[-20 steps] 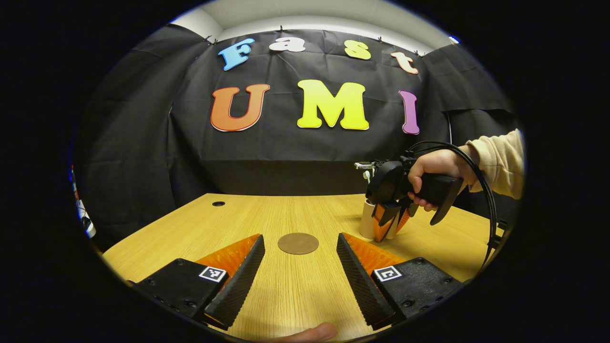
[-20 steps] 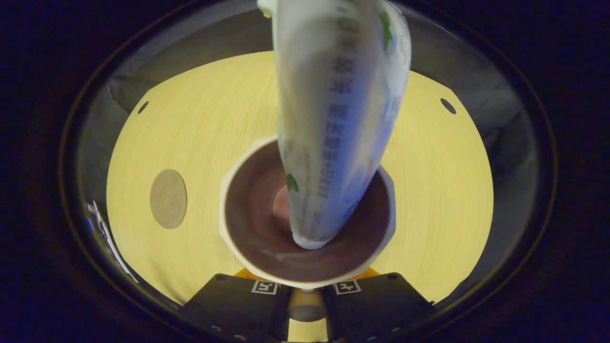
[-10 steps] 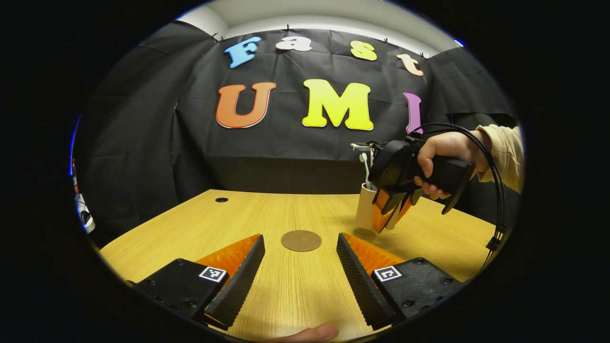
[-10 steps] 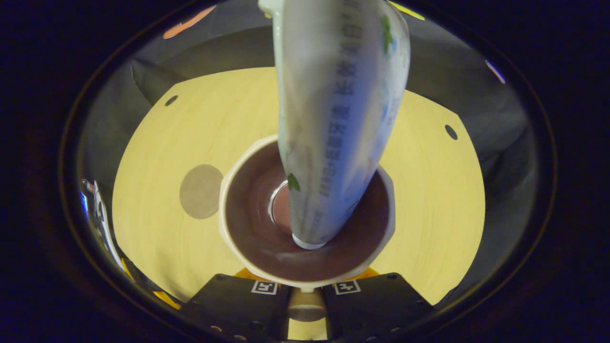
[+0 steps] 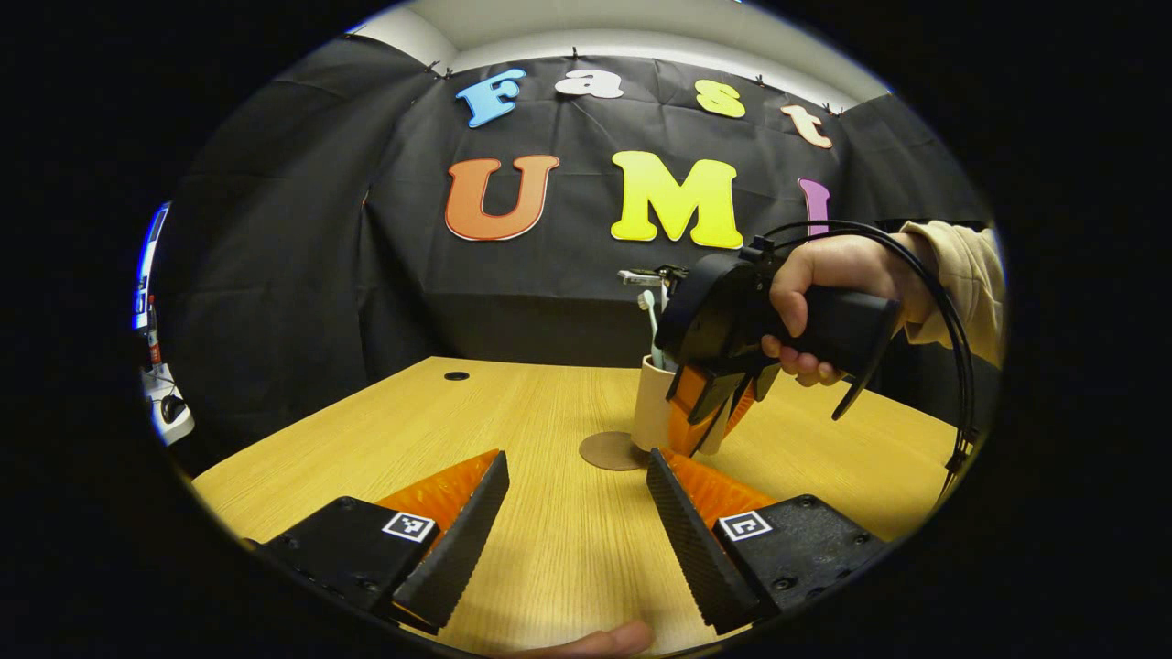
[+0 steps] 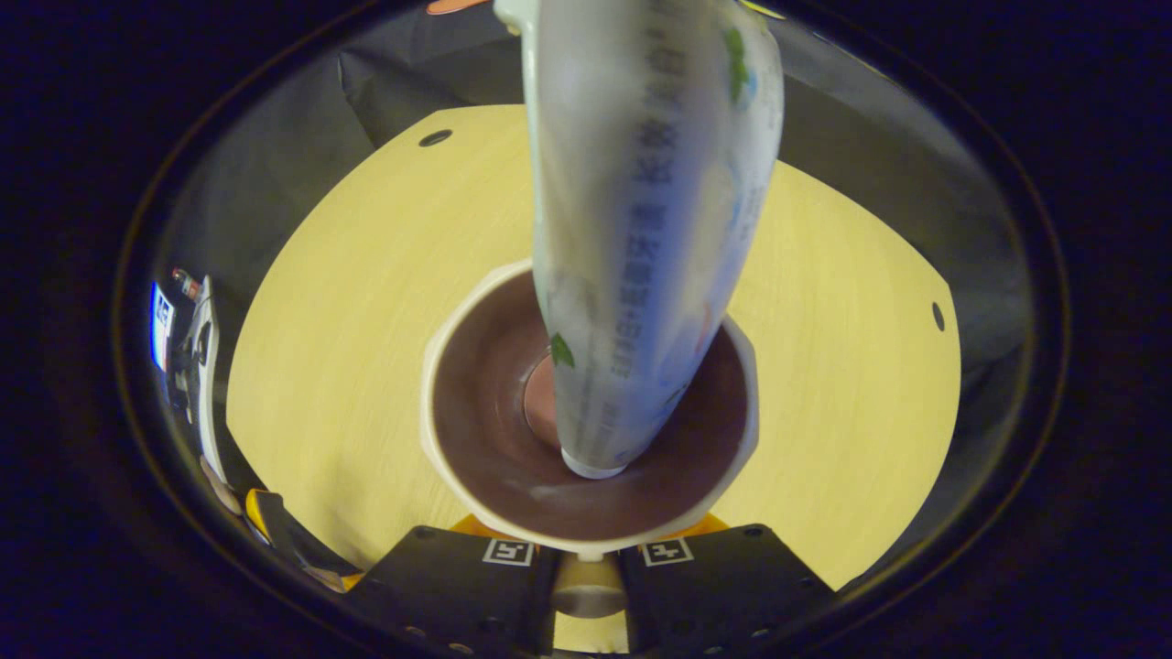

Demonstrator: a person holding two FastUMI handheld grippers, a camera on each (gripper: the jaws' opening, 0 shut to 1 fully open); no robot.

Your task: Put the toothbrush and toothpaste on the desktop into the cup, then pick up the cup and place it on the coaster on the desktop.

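I have the cup (image 5: 655, 414) in my right gripper (image 5: 712, 423), whose fingers pinch the cup's wall at the rim on the near side, one inside and one outside as far as I can judge from the right gripper view. The toothpaste (image 6: 641, 229) stands in it, cap down against the dark inner wall, and the toothbrush (image 5: 649, 316) pokes up above the rim in the left gripper view. So I judge the loading part done. The cup is over the right edge of the coaster (image 5: 612, 451), near the middle of the desk (image 5: 513, 412); I cannot tell whether its base hangs just above or touches. What is left, as I read it, is centring the cup on the coaster, lowering it and letting go. My left gripper (image 5: 577, 513) hangs low over the near edge of the desk with its jaws spread wide and nothing between them, the coaster beyond its tips.
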